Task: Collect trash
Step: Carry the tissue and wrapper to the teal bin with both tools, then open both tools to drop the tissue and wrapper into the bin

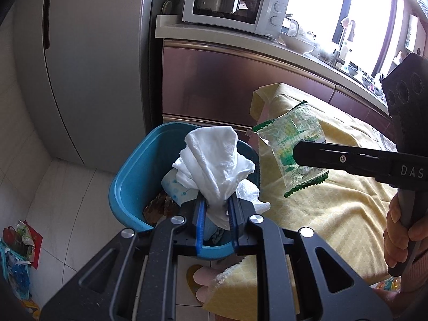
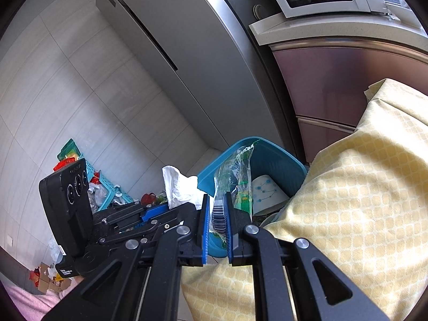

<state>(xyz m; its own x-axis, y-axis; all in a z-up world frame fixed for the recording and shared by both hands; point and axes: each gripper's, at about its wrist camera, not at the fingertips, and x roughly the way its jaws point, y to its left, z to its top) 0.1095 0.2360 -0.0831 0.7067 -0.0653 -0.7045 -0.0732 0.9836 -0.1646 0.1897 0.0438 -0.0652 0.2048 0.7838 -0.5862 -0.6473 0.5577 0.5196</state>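
Note:
My left gripper (image 1: pixel 216 210) is shut on a crumpled white paper towel (image 1: pixel 214 160) and holds it over the blue trash bin (image 1: pixel 128 176), which has paper and wrappers inside. My right gripper (image 2: pixel 217 214) is shut on a clear green-printed plastic wrapper (image 2: pixel 235 171) and holds it above the bin's (image 2: pixel 281 160) near rim. The wrapper (image 1: pixel 291 144) also shows in the left wrist view, pinched by the right gripper beside the bin, over the yellow tablecloth (image 1: pixel 334 208). The paper towel (image 2: pixel 179 184) shows left of the bin in the right wrist view.
The yellow-clothed table (image 2: pixel 361 187) stands right of the bin. A grey fridge (image 1: pixel 93 67) and a cabinet with a white microwave (image 1: pixel 232 2) stand behind. A teal basket with trash (image 2: pixel 101 187) and loose wrappers (image 1: pixel 18 243) lie on the tiled floor at left.

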